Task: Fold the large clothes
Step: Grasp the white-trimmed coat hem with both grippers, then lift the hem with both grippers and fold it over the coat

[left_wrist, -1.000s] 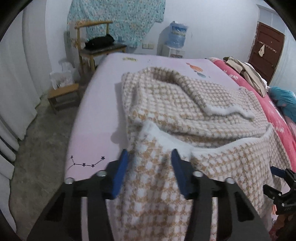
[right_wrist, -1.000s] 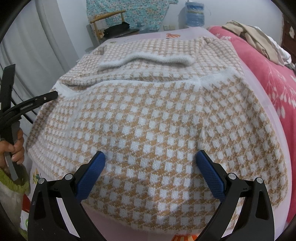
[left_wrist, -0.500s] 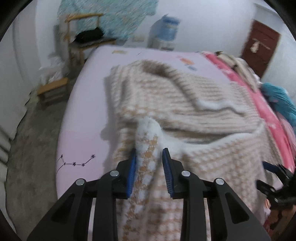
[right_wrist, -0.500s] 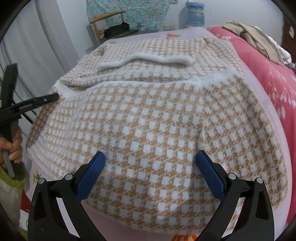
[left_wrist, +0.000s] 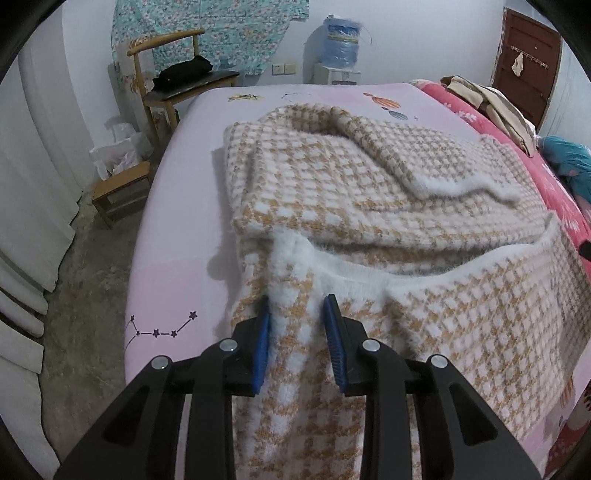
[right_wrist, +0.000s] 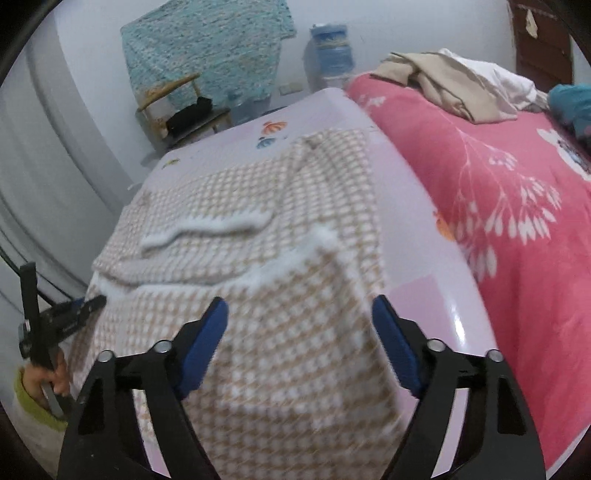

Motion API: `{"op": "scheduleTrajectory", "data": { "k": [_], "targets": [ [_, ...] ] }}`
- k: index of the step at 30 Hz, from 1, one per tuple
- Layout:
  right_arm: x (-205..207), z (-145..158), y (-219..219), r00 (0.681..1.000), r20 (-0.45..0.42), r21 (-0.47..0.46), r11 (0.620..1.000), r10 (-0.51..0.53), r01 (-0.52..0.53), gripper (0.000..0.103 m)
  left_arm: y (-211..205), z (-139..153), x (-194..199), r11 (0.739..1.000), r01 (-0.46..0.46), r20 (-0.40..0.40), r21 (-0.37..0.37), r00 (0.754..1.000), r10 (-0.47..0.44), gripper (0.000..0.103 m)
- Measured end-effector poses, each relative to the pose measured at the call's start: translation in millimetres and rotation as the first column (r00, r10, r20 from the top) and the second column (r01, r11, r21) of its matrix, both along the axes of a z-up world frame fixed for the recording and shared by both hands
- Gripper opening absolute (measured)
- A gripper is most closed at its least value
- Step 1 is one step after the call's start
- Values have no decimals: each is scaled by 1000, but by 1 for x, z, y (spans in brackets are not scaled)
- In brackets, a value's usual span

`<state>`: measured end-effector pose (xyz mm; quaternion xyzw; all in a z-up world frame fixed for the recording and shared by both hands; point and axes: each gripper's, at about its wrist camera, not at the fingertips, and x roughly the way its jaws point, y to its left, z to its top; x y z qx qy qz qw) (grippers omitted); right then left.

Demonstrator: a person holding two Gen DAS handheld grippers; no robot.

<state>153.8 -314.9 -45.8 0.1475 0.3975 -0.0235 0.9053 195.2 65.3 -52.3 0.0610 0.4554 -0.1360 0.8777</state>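
A tan-and-white houndstooth knit sweater (left_wrist: 388, 206) lies spread on a bed covered by a pale pink sheet (left_wrist: 177, 258) printed with small stars and fish. Its fuzzy white hem (left_wrist: 369, 275) has been folded over the upper half, so a checked panel covers the near part of the garment.

The left gripper (left_wrist: 297, 321) points down at the near left corner of that folded panel. Its blue pads (left_wrist: 263, 343) are drawn close together and pinch a bunched ridge of the white-edged knit between them; the jaws have just been closing on this fold.

The right gripper (right_wrist: 300, 339) hovers over the right side of the sweater (right_wrist: 280, 295), its view blurred. Its jaws stand fairly wide and have just been narrowing, with the checked fabric beneath and between them, but the blue pads (right_wrist: 207, 343) do not press on the cloth. In the right wrist view the left gripper (right_wrist: 88, 303) shows at the far left edge of the sweater, held by a hand (right_wrist: 55, 373) in a yellow-green sleeve.

Beside the pink sheet lies a red floral bedcover (right_wrist: 498, 206) with a heap of beige clothing (right_wrist: 443, 85) on it. A wooden chair (left_wrist: 173, 74) and a blue water bottle (left_wrist: 341, 35) stand by the far wall.
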Motion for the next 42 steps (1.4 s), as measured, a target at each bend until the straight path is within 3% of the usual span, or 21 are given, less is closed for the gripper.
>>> {"op": "scheduleTrajectory", "data": {
  "k": [4, 14, 20, 24, 28, 31, 38, 42],
  "targets": [
    [14, -3, -9, 1000, -17, 1, 1000, 7, -7, 59, -1, 1, -1, 1000, 3, 1, -1, 1000, -3, 27],
    [33, -19, -26, 997, -80, 8, 1000, -7, 7, 47, -2, 0, -2, 1000, 4, 5, -3, 1000, -4, 27],
    [20, -24, -25, 994, -106, 29, 999, 18, -15, 30, -2, 0, -2, 1000, 3, 3, 3, 1000, -3, 27],
    [8, -24, -18, 993, -108, 16, 999, 39, -37, 9, -3, 1, -2, 1000, 4, 8, 7, 1000, -4, 27],
    [-5, -12, -7, 996, -72, -39, 998, 45, -48, 6, -3, 7, -6, 1000, 5, 37, 15, 999, -5, 15],
    [-19, 4, 3, 998, -31, -84, 995, 49, -52, 5, 0, 22, -17, 1000, 8, 92, 3, 996, -8, 12],
    [-68, 49, 19, 994, 106, -115, 993, 25, -13, 5, 19, 78, -55, 992, 15, 241, -123, 970, 15, 11],
    [-72, 76, 20, 984, 177, -111, 994, 35, -15, 5, 31, 110, -52, 969, 23, 251, -244, 967, 41, 11]
  ]
}}
